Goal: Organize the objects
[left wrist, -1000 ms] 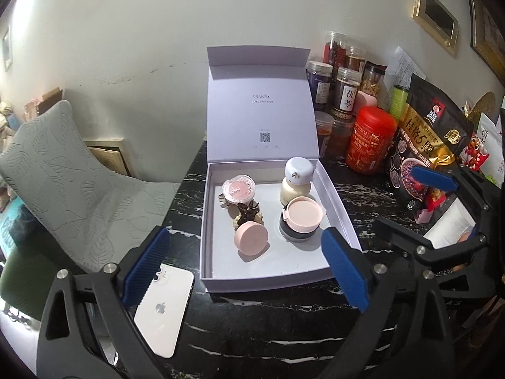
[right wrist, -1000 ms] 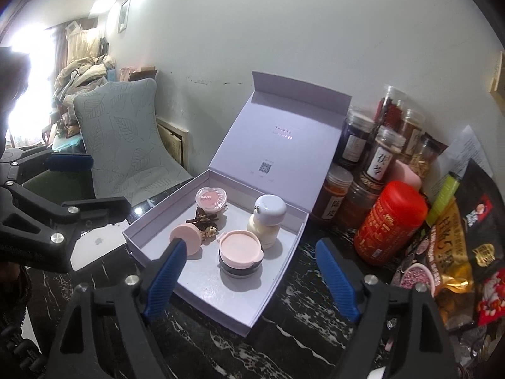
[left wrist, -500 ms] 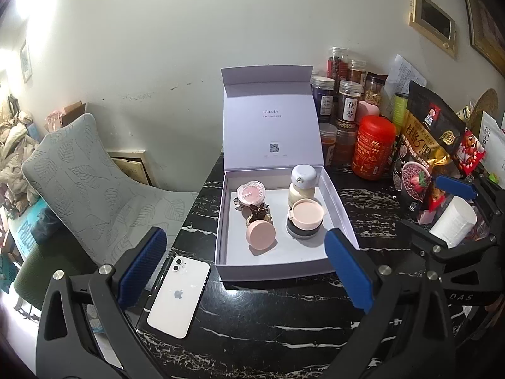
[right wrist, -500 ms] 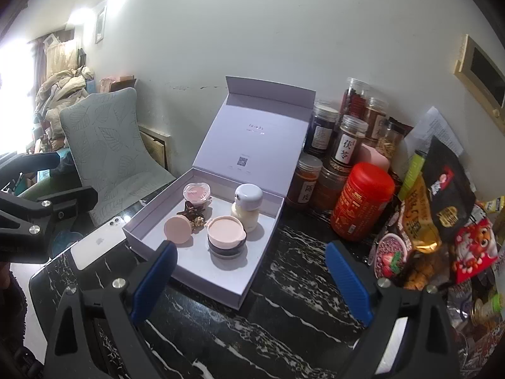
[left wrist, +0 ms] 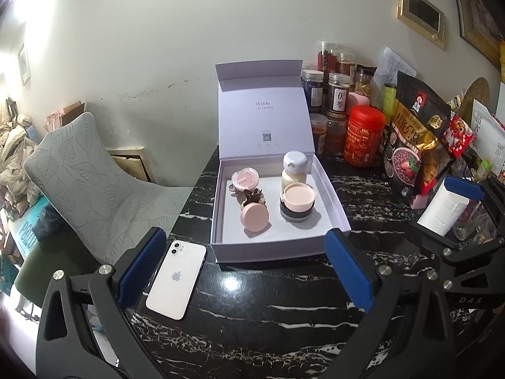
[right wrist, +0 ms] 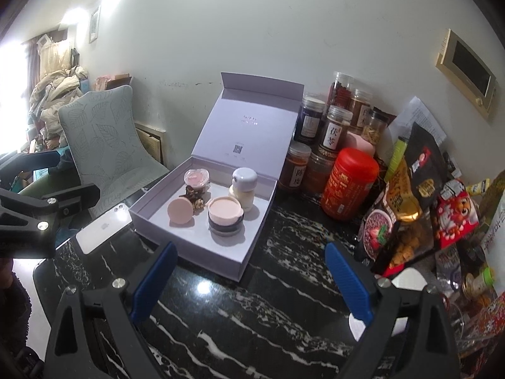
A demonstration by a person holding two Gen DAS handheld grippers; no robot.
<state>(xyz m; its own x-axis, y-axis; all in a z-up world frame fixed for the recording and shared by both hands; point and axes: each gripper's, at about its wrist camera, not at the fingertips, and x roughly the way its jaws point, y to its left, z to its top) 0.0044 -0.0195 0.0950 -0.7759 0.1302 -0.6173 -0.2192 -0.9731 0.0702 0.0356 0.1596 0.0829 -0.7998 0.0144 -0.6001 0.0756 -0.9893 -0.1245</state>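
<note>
An open lilac gift box (left wrist: 277, 249) (right wrist: 202, 257) stands on the black marble table with its lid upright. Inside are a pink round compact (left wrist: 254, 217) (right wrist: 180, 210), a pink-lidded dark jar (left wrist: 297, 200) (right wrist: 225, 213), a white bottle with a grey cap (left wrist: 294, 167) (right wrist: 243, 184), a small pink cup (left wrist: 244, 179) (right wrist: 197, 177) and a brown hair clip (left wrist: 251, 195) (right wrist: 193, 193). My left gripper (left wrist: 244, 273) is open and empty, held back from the box's front. My right gripper (right wrist: 249, 284) is open and empty, in front of the box's right corner.
A white iPhone (left wrist: 176, 279) (right wrist: 104, 229) lies left of the box. Jars (left wrist: 337, 96), a red canister (left wrist: 363, 135) (right wrist: 348, 183) and snack bags (left wrist: 413, 145) (right wrist: 407, 202) crowd the right side. A grey chair (left wrist: 85, 183) stands left of the table.
Both grippers have pulled back and up from the box, so the box looks smaller and more of the table and phone shows. Both stay open and empty.
</note>
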